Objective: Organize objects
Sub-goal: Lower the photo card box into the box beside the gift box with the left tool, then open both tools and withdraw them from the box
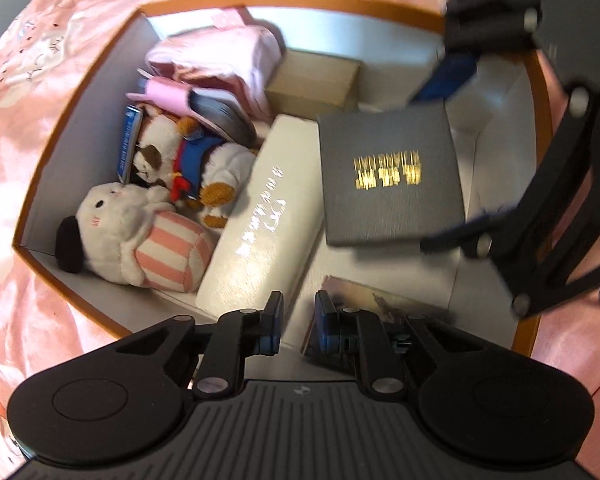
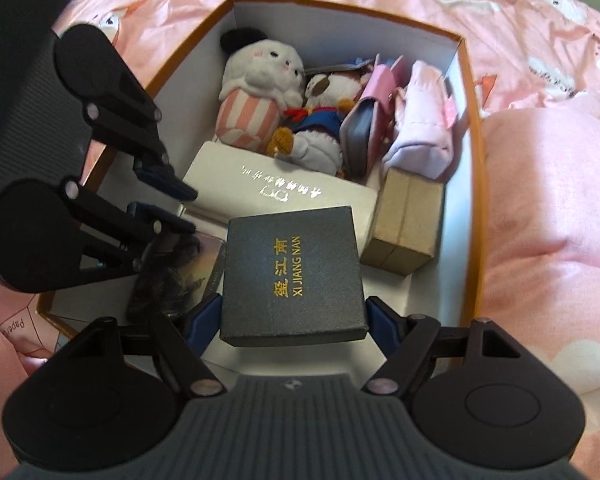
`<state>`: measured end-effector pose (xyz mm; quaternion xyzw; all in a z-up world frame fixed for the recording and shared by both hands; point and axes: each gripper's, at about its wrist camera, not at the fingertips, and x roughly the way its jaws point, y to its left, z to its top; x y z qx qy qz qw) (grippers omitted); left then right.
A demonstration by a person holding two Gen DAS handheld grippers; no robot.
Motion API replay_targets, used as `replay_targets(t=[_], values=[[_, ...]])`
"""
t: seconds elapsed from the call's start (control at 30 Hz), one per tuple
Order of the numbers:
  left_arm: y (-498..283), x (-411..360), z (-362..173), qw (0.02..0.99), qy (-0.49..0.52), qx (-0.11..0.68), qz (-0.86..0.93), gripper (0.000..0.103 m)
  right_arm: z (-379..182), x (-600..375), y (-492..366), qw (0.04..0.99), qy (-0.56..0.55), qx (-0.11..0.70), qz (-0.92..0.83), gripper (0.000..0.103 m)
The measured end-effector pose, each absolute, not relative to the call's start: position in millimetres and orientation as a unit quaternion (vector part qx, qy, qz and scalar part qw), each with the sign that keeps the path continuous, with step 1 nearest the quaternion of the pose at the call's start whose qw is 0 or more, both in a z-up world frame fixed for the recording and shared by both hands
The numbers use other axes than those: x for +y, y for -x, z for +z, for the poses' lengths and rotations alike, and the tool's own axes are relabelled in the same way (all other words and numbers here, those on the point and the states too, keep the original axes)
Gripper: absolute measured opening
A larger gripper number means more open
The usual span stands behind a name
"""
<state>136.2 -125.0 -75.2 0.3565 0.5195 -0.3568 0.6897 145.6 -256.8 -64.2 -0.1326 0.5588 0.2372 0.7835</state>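
An orange-rimmed storage box (image 1: 80, 84) (image 2: 474, 120) sits on a pink bedspread. My right gripper (image 2: 294, 316) is shut on a dark grey box with gold lettering (image 2: 296, 276) (image 1: 388, 172), held above the storage box's floor. My left gripper (image 1: 298, 318) (image 2: 180, 208) is open and empty, low inside the storage box beside a white long case (image 1: 268, 208) (image 2: 276, 194) and over a picture card (image 1: 380, 300) (image 2: 180, 272).
Inside the storage box lie a white plush with a striped cushion (image 1: 136, 232) (image 2: 260, 80), a blue-clad plush (image 1: 188, 152) (image 2: 316, 128), a pink wallet (image 1: 172, 96), a pink pouch (image 1: 228, 56) (image 2: 420, 120) and a tan box (image 1: 312, 80) (image 2: 408, 216).
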Motion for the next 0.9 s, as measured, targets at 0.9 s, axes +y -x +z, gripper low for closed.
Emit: replay_targets(t=[0.9], values=[[-144,-116,-62,0.743,-0.278,0.487,-0.364,0.02,-104,-258,-168,0.733,0.006,0.646,0.211,0.08]])
